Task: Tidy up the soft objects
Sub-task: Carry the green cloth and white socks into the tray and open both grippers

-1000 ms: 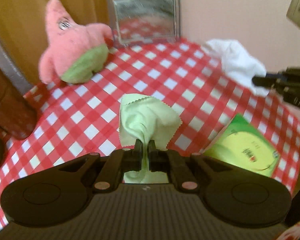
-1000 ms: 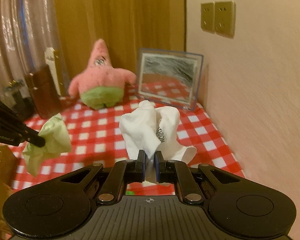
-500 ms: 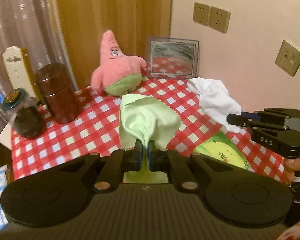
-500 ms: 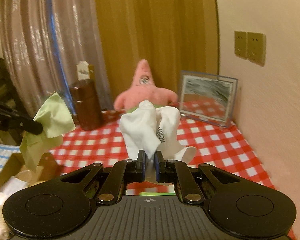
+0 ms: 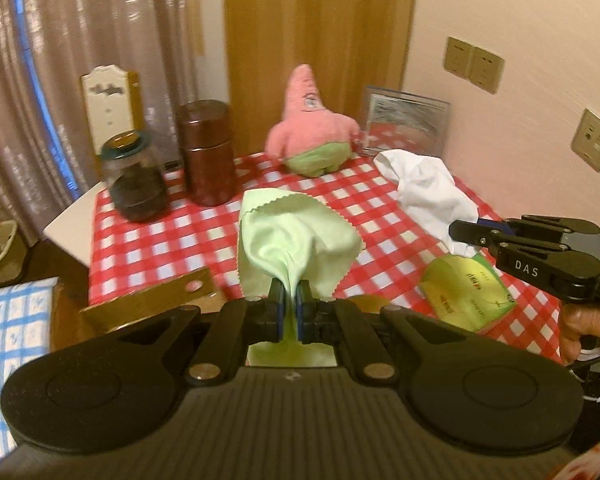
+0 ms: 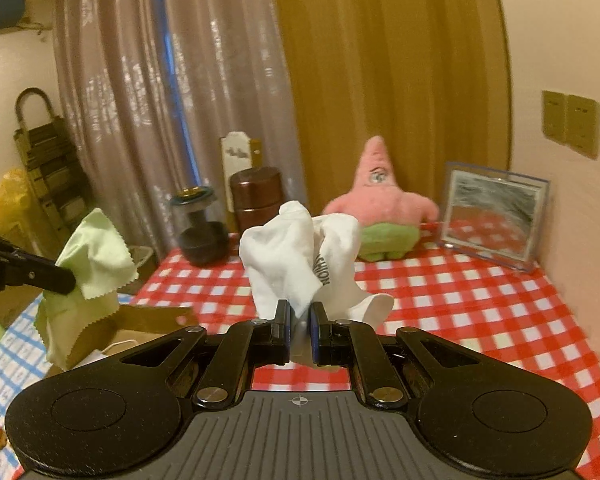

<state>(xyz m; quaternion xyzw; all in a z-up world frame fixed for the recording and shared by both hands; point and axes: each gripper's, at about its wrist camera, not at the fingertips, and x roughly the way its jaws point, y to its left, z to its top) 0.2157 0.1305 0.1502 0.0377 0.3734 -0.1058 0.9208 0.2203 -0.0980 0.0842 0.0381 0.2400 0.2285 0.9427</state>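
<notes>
Two grippers, two cloths: left gripper (image 5: 288, 298) pinches one pale-green zigzag-edged cloth (image 5: 292, 236); right gripper (image 6: 300, 316) pinches one white sock (image 6: 296, 256). One glass jar (image 5: 137, 178) holds dark contents.

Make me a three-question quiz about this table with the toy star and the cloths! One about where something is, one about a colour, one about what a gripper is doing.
1. Where is the pink plush star?
A. beside the mirror
B. inside the glass jar
C. on the floor

2. What colour is the cloth in the left gripper?
A. blue
B. light green
C. black

3. What is the right gripper doing?
A. hanging open
B. pinching the white sock
C. holding the jar

Answers: 1 A, it sits on the checked tablecloth left of the mirror. 2 B, pale green with zigzag edges. 3 B, the sock is clamped between the fingers.
</notes>
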